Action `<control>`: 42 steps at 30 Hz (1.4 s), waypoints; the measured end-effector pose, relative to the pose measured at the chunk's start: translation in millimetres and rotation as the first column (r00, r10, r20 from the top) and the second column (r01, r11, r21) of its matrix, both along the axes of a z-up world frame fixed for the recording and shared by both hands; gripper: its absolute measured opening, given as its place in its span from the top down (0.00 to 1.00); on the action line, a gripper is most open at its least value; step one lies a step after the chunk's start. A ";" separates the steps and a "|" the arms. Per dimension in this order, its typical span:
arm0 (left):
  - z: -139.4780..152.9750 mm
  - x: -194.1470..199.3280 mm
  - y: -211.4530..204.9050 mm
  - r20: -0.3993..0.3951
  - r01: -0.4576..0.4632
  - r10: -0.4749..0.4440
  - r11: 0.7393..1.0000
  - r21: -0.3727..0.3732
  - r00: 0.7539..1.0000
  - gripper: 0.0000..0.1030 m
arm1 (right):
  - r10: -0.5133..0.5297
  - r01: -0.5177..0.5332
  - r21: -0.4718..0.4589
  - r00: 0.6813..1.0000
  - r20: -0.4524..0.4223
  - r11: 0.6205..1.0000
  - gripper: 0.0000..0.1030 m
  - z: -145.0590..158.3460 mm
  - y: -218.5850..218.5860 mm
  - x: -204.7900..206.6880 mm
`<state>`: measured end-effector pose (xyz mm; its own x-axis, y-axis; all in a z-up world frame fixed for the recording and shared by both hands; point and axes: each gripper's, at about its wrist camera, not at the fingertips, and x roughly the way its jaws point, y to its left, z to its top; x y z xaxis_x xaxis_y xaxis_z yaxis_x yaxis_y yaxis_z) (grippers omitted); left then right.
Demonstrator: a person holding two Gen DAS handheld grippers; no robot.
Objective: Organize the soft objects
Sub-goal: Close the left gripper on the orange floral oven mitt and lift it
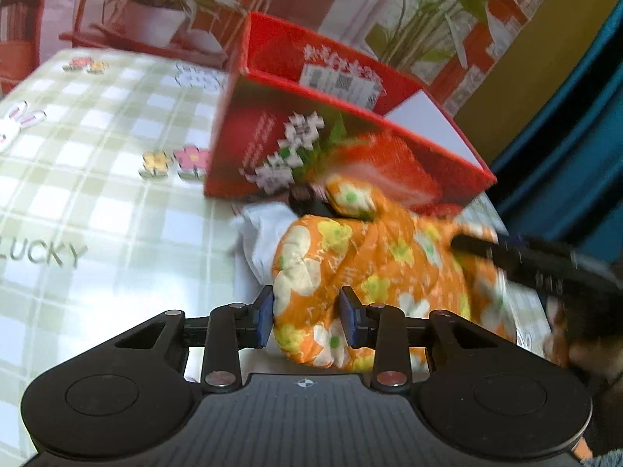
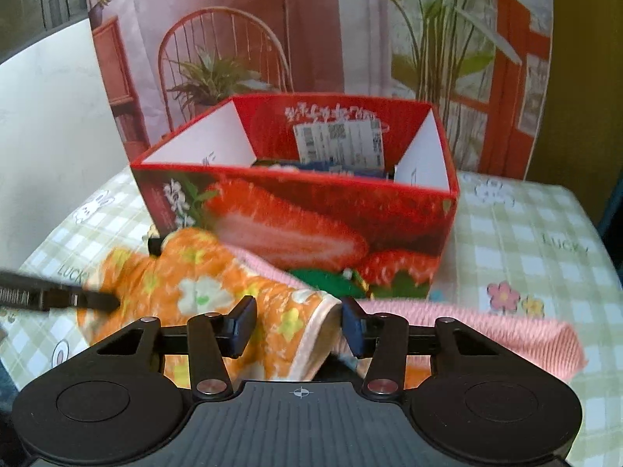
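Left tongs [image 1: 305, 313] pinch orange flowered cloth [image 1: 373, 257]; right tongs [image 2: 299, 325] half open around cloth edge. Red box [image 2: 311, 225] ahead holds blue packets [image 2: 323, 166].

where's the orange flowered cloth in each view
Left wrist: the orange flowered cloth sits centre-right, between the left gripper fingers, below the red box.
Right wrist: cloth lower left of centre, reaching between the right gripper fingers.
Shared landmark: the red box.
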<state>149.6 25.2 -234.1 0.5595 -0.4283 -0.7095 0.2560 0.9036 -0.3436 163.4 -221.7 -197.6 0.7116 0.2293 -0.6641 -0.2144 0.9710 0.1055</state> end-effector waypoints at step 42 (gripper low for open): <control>21.7 -13.1 2.5 0.115 0.012 -0.003 0.997 -0.074 0.993 0.81 | -0.013 0.005 0.160 0.999 0.047 0.987 0.93 17.1 -26.0 -20.5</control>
<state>136.5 27.6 -212.4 0.6324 -0.4822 -0.6063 0.3043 0.8744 -0.3780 142.9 -247.7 -180.5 0.7443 0.3234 -0.5844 -0.2146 0.9444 0.2493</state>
